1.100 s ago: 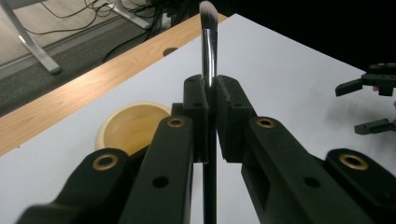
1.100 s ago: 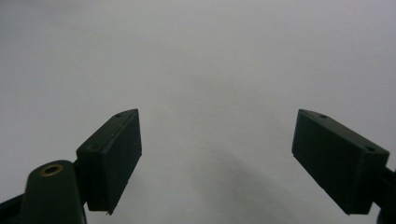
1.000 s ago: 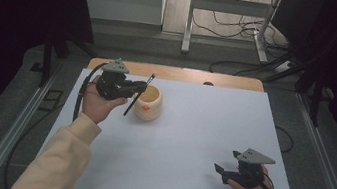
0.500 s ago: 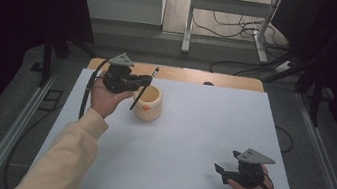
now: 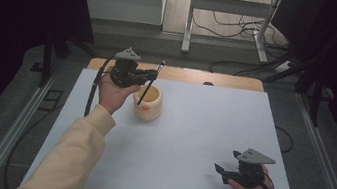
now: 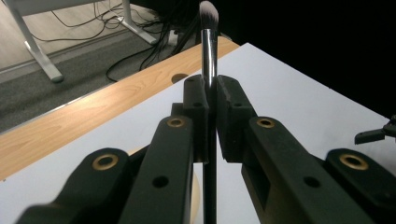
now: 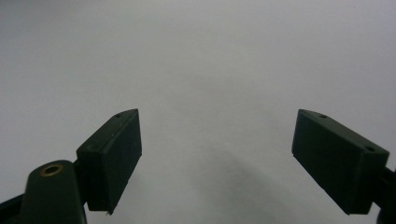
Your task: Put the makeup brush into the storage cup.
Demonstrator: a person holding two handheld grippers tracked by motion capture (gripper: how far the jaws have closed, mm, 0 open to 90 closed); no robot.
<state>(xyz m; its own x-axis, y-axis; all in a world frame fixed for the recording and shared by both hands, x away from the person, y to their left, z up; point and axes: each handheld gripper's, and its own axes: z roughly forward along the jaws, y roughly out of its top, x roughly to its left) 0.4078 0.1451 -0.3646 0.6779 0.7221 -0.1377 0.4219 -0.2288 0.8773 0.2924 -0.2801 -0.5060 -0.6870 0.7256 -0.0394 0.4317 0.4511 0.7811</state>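
Brush, slim black handle with silver ferrule and pale bristle tip (image 5: pixel 150 83), clamped between the black jaws of the left gripper (image 5: pixel 150 75); bristle end up, handle end angled down into the cream round ceramic cup with an orange mark (image 5: pixel 149 103). Left gripper view shows the brush (image 6: pixel 208 70) pinched upright between the two pads, jaws narrow, bristles above them. Cup sits on the white rectangular table top (image 5: pixel 201 130) near its far left part, just beside the left hand (image 5: pixel 113 94). Pale wooden strip (image 5: pixel 219 79) runs along the far edge of the table. Right gripper (image 5: pixel 220 170) rests low at the near right of the table, well apart from cup, jaws spread wide with nothing between them; right gripper view has both pads (image 7: pixel 114 154) over bare white surface.
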